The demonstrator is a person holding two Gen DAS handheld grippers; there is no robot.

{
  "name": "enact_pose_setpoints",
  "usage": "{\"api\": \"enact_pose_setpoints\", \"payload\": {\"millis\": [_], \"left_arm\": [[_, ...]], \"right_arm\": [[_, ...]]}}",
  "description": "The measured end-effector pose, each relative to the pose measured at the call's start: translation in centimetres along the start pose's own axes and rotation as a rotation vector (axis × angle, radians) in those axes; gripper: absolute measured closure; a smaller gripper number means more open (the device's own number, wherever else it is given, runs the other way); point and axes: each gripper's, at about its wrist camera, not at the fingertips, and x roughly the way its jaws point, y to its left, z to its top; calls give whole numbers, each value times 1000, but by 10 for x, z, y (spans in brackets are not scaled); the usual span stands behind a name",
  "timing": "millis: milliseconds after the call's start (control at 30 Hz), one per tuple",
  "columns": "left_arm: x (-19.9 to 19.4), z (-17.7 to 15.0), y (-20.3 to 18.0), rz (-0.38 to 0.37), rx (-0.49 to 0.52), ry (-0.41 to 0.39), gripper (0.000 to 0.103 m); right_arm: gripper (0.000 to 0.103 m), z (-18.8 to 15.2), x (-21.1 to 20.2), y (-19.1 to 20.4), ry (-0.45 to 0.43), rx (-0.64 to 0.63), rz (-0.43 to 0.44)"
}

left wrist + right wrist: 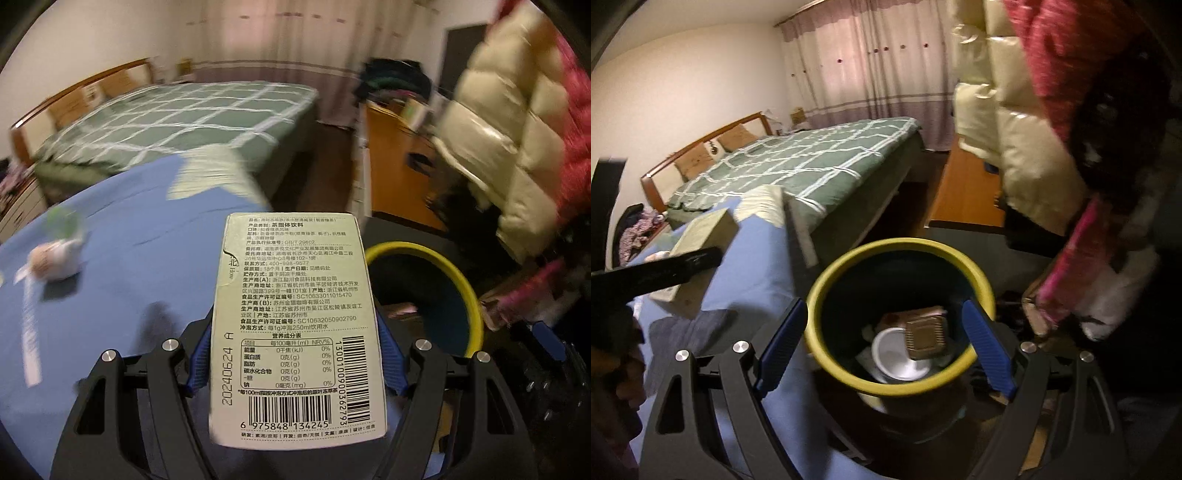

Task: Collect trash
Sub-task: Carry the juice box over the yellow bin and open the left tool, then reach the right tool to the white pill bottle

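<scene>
A pale green printed carton [295,314] stands lengthwise between the blue pads [391,354] of my left gripper [295,354], which is shut on it. It hangs over the right edge of the blue-covered table [110,332], just left of the yellow-rimmed bin [443,266]. From the right wrist the same carton [701,236] shows at left in the black left fingers [665,269]. My right gripper [886,347] is open and empty above the bin [897,247]. Inside the bin lie a white cup [901,354] and a brown square piece [925,338].
A blurred small white and green item [59,262] and a white paper strip [31,314] lie on the blue cloth. Behind are a green checked bed [812,158] and an orange wooden cabinet [964,192]. A cream puffy coat [1015,147] and pink garment [1071,258] hang at right.
</scene>
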Motion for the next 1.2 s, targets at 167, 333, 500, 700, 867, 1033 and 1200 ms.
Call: {"api": "enact_pose_setpoints", "payload": {"millis": [167, 333, 500, 700, 867, 1033, 1200], "left_arm": [[33, 12, -47, -63, 55, 53, 31], [62, 21, -71, -91, 84, 83, 28], [47, 24, -65, -84, 82, 19, 13], [-23, 22, 4, -44, 7, -136, 7], [-82, 2, 85, 72, -74, -249, 5], [-130, -34, 183, 230, -199, -329, 5], [-157, -70, 269, 381, -307, -362, 5]], "right_arm": [[22, 0, -4, -20, 4, 9, -43], [22, 1, -8, -30, 4, 23, -61], [22, 1, -10, -27, 6, 18, -63], [22, 4, -7, -10, 11, 2, -30], [22, 8, 0, 20, 20, -32, 21], [22, 17, 12, 66, 29, -84, 76], [22, 28, 25, 132, 29, -150, 146]]}}
